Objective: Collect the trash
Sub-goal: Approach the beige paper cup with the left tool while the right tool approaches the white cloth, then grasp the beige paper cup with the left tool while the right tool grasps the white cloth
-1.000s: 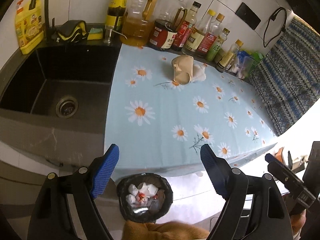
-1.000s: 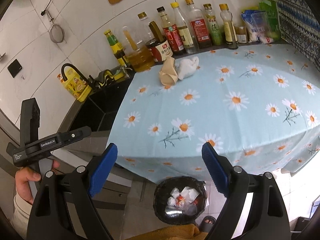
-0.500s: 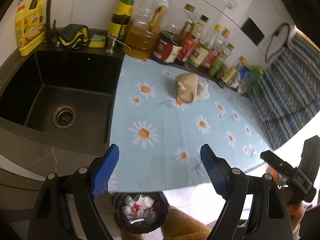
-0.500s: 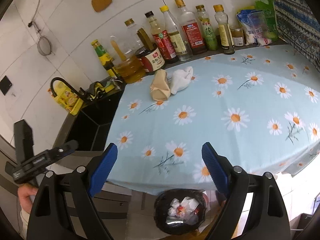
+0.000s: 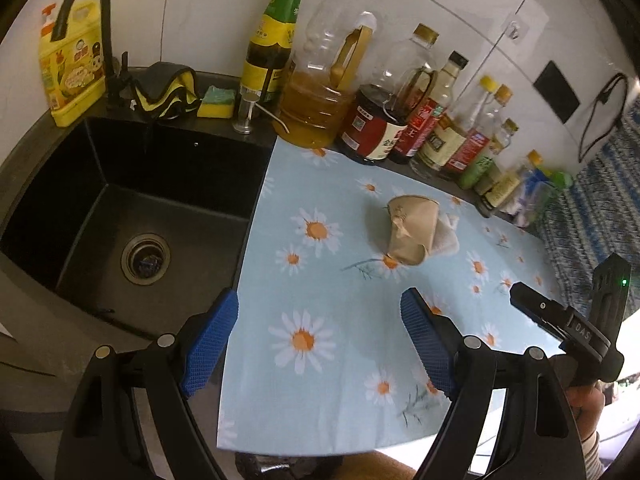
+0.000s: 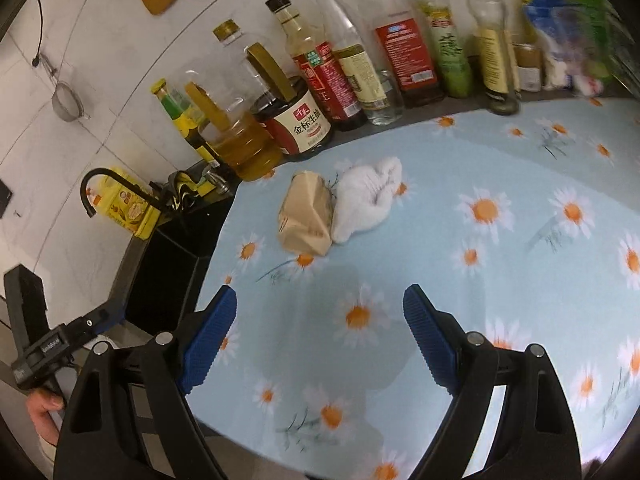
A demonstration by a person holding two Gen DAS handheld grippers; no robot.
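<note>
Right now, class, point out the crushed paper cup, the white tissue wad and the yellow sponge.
crushed paper cup (image 6: 306, 216), right wrist view, creased side
white tissue wad (image 6: 366, 196), right wrist view, middle
yellow sponge (image 5: 216, 102), left wrist view, green top

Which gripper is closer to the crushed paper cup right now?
Probably right. The right gripper hangs open just short of the paper cup; the left gripper, also open, sits farther back toward the sink side.

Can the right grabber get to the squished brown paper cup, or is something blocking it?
Probably yes. The right gripper is open and empty, and only bare flowered cloth lies between it and the paper cup. The white tissue touches the cup's far side, not the path.
</note>
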